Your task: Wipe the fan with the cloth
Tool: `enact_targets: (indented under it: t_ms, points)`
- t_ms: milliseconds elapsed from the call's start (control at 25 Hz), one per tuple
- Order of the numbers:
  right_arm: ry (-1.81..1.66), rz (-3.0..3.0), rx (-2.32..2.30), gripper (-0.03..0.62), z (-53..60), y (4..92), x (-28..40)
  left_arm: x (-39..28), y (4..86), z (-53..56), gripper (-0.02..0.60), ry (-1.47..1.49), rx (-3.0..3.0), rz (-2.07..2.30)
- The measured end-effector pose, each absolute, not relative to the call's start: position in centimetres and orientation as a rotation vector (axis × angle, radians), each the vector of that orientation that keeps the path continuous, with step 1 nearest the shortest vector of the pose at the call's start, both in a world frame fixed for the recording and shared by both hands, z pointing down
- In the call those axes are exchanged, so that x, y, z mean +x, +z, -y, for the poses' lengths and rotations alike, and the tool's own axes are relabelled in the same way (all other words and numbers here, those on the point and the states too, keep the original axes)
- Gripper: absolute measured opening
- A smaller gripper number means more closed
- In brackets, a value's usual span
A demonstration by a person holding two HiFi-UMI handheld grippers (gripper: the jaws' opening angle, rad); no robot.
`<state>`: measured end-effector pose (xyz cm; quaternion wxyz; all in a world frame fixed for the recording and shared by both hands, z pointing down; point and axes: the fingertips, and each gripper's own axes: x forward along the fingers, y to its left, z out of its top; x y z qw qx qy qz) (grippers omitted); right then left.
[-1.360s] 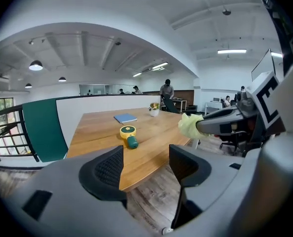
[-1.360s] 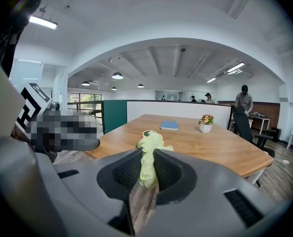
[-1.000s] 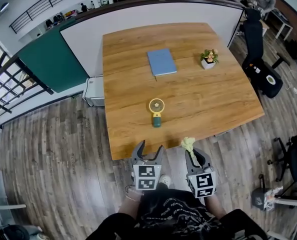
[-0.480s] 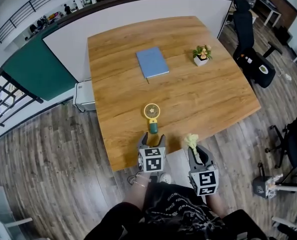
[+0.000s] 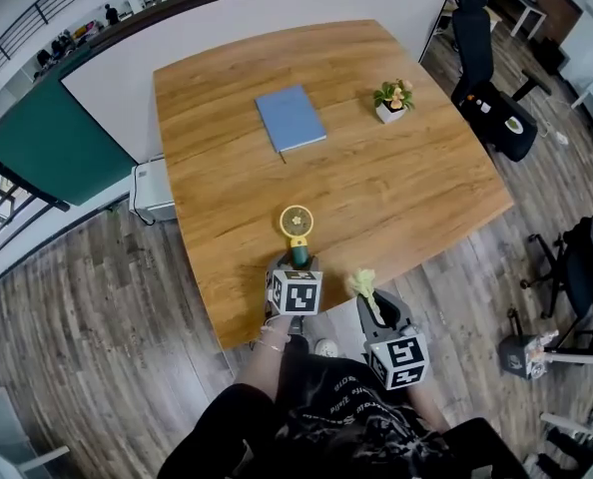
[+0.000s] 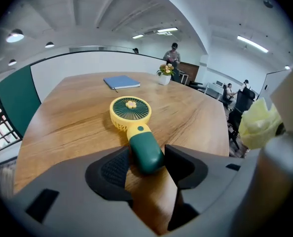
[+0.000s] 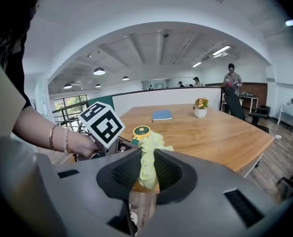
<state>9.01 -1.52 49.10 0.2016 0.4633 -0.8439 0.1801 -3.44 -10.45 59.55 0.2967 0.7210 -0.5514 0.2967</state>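
A small yellow fan [image 5: 296, 222] with a dark green handle [image 6: 145, 152] lies flat near the front edge of the wooden table [image 5: 406, 198]. My left gripper [image 5: 298, 264] points down at it. Its jaws are closing, with the end of the handle between the pads and close to both. The fan still rests on the wood. My right gripper [image 5: 368, 302] hangs off the table's front edge, right of the left one, and is shut on a bunched pale yellow cloth [image 7: 147, 157]. The fan [image 7: 141, 131] shows just behind that cloth in the right gripper view.
A blue notebook [image 5: 290, 118] and a small potted plant [image 5: 391, 101] sit farther back on the table. A white partition [image 5: 277, 13] runs behind the table. Office chairs [image 5: 491, 98] stand at the right, on the wood floor.
My left gripper has moved forward and down from off the table's edge to the fan's handle, and its jaws have narrowed around it. The right gripper drifted slightly left with the cloth.
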Motion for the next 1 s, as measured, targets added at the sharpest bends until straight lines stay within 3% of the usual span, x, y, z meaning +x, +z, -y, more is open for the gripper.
enact_targets:
  t_ms: [40,520,1000]
  points:
    - [0.527,2.356,1.305,0.083,1.8,49.2,9.0,-3.4,59.7,10.3,0.229,0.816,1.935,1.439]
    - [0.688,2.443,1.188,0.08,4.6,49.3,5.8,-0.8,59.9,6.3,0.21,1.038,2.398,0.877]
    - [0.866,2.349,0.54,0.078,4.4,53.5,-3.4,-1.0,59.7,4.5,0.209,1.058,2.486,0.627]
